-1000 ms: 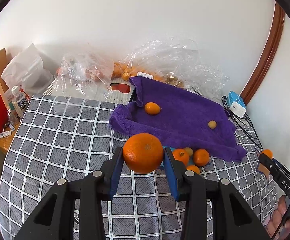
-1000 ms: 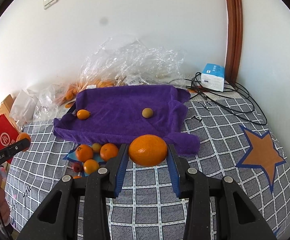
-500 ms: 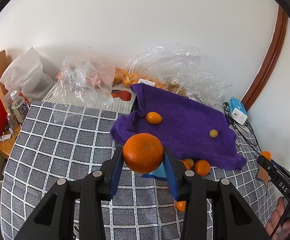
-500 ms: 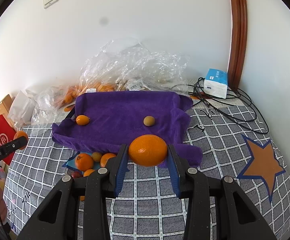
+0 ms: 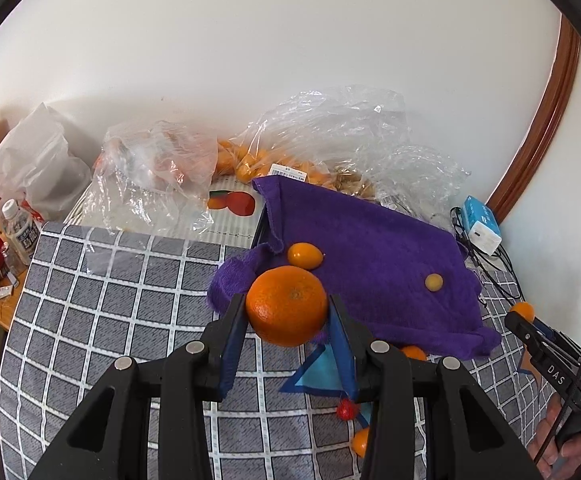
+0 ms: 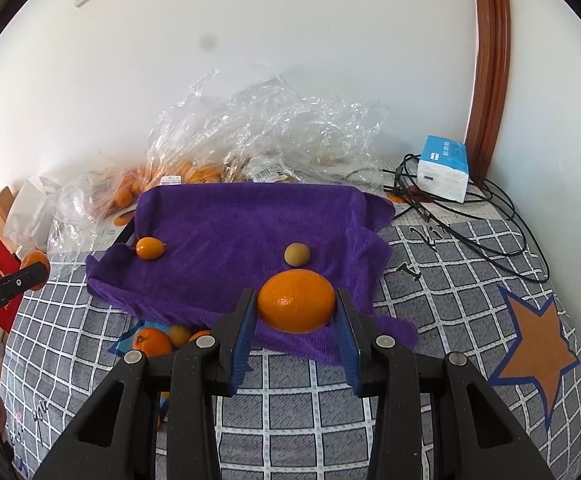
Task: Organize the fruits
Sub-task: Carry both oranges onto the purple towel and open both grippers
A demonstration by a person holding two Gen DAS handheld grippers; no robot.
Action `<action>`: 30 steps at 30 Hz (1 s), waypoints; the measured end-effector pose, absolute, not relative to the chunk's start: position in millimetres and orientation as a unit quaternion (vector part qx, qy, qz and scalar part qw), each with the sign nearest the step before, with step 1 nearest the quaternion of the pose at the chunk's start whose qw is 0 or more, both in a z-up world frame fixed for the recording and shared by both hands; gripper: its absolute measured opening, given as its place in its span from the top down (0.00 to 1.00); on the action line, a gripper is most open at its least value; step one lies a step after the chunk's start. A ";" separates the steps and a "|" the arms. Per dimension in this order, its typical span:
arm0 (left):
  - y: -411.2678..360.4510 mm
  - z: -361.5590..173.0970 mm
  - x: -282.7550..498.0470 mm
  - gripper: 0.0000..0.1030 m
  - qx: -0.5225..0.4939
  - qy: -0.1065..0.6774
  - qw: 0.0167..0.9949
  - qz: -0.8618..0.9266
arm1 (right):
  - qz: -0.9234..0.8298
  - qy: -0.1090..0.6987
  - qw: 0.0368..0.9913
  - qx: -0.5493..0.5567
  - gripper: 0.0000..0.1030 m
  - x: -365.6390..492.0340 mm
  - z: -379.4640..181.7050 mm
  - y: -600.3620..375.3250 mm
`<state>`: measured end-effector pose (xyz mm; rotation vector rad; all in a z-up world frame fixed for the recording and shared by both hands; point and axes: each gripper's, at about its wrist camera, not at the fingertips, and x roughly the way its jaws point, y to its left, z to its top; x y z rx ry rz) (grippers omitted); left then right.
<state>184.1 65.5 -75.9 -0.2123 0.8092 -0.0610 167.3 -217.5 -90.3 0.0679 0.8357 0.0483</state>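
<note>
Oranges: one pinched in each gripper. Left gripper [image 5: 287, 316] clamps an orange [image 5: 286, 306] above the towel's [image 5: 370, 256] near-left edge, checkered cloth [image 5: 102, 312] open on its left. On the towel, a small orange [image 5: 305, 255] near the left edge and a brownish fruit [image 6: 297, 255] mid-right. Loose fruit [image 6: 152, 340] pokes out under the front edge. Right gripper [image 6: 296, 318] clamps a second orange [image 6: 296, 302] above the towel's front edge; bare cloth and an orange star [image 6: 536, 344] on its right. Bags [image 6: 250, 136] along the back, cables [image 6: 482, 224] and a box [image 6: 444, 168] at back right.
</note>
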 end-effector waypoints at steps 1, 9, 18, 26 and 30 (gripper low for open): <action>65.1 -76.6 186.9 0.63 -0.103 0.394 0.913 -0.030 | 0.023 0.407 0.913 0.033 0.63 171.5 -92.4 -217.0; 65.9 -85.1 218.2 0.63 -0.107 0.403 0.908 -0.032 | 0.023 0.416 0.908 0.032 0.63 200.6 -106.5 -213.6; 61.8 -92.9 243.5 0.63 -0.100 0.411 0.906 -0.036 | 0.021 0.428 0.903 0.033 0.63 226.0 -124.9 -214.3; 65.0 -108.4 265.0 0.63 -0.104 0.425 0.899 -0.030 | 0.022 0.444 0.895 0.033 0.63 241.2 -144.7 -213.5; 70.6 -119.3 271.4 0.63 -0.107 0.433 0.895 -0.028 | 0.023 0.452 0.891 0.034 0.63 246.9 -153.2 -214.5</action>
